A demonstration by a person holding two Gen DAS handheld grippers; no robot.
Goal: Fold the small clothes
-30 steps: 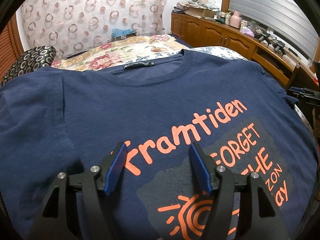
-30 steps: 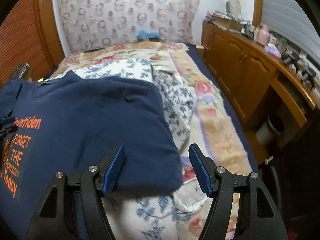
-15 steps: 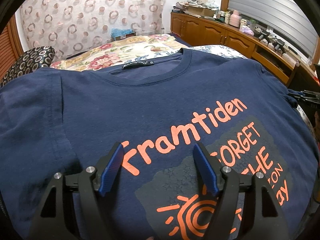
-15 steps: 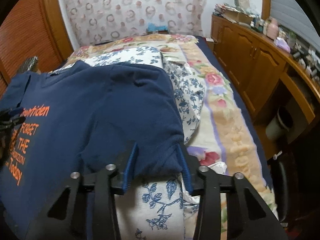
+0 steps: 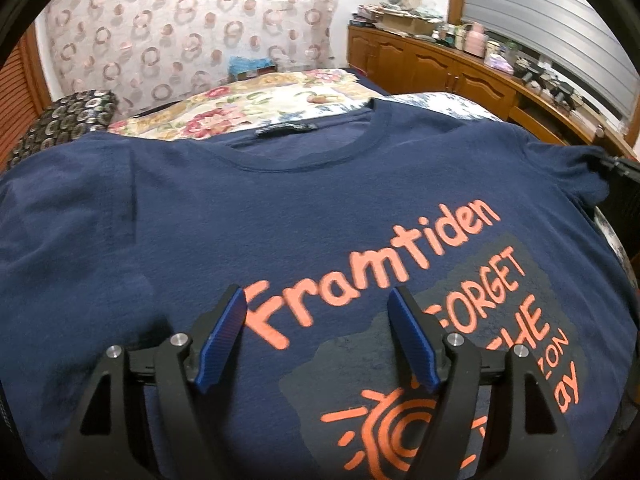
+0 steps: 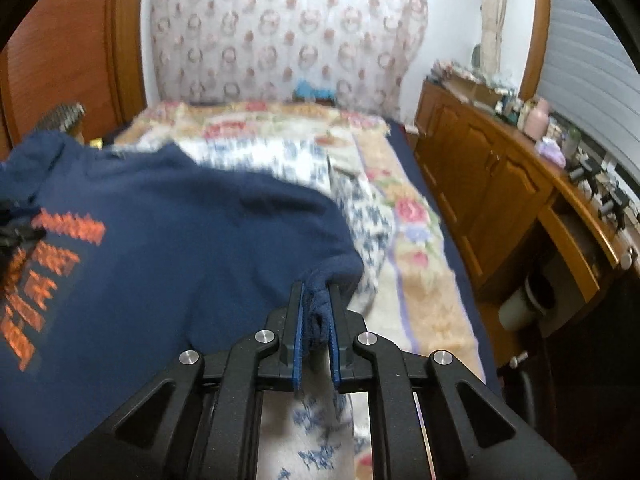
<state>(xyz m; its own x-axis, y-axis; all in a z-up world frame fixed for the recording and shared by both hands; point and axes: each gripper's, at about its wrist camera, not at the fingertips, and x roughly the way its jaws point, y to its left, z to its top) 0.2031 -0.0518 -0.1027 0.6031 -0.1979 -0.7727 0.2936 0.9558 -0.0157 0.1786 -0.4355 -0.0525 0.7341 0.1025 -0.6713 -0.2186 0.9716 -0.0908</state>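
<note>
A navy T-shirt (image 5: 280,208) with orange "Framtiden" print lies spread face up on the bed, collar at the far side. My left gripper (image 5: 318,312) is open and hovers just above the print at the shirt's chest, holding nothing. In the right wrist view the same T-shirt (image 6: 180,248) fills the left half. My right gripper (image 6: 316,300) is shut on the bunched edge of its right sleeve (image 6: 320,280) and lifts it a little off the bedding. The right gripper also shows at the right edge of the left wrist view (image 5: 620,168).
The bed carries a blue-flowered white sheet (image 6: 360,216) and a floral blanket (image 6: 420,280). A wooden cabinet (image 6: 500,200) with clutter on top runs along the right side. A patterned curtain (image 5: 180,32) hangs behind. A dark patterned cushion (image 5: 60,120) sits at far left.
My right gripper moved onto the right sleeve and closed on it, then lifted it slightly. My left gripper stayed open and drew back a little over the print.
</note>
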